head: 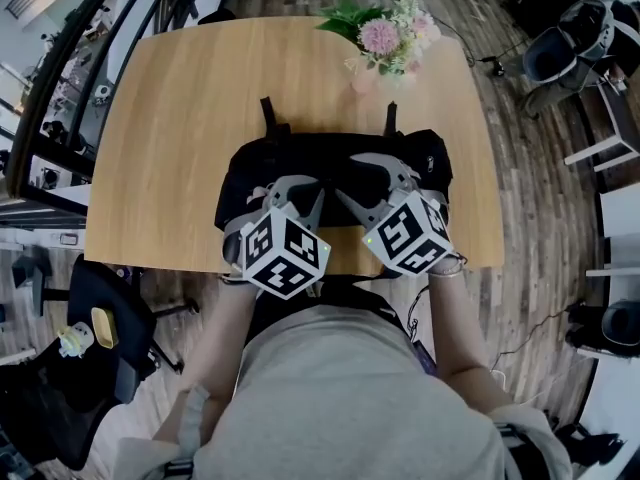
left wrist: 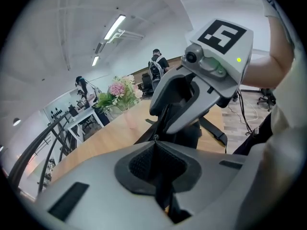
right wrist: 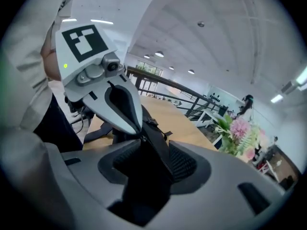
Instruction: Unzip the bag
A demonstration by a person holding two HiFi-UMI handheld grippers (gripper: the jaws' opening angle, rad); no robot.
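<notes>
Lower centre, the left gripper (left wrist: 156, 164) pinches a thin fold of the black bag (head: 330, 153). The right gripper (right wrist: 153, 164) has its jaws wide apart, with the zipper strip (right wrist: 159, 148) between them.

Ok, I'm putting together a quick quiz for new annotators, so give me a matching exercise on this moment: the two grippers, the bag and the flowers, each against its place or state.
Things:
1. left gripper
2. right gripper
3. bag
4. flowers

Places or states:
A. at the far edge of the table
B. jaws apart, part of the bag between them unpinched
C. jaws shut on the bag
D. at the table's near edge, black

Pairs: 1-C; 2-B; 3-D; 4-A
</notes>
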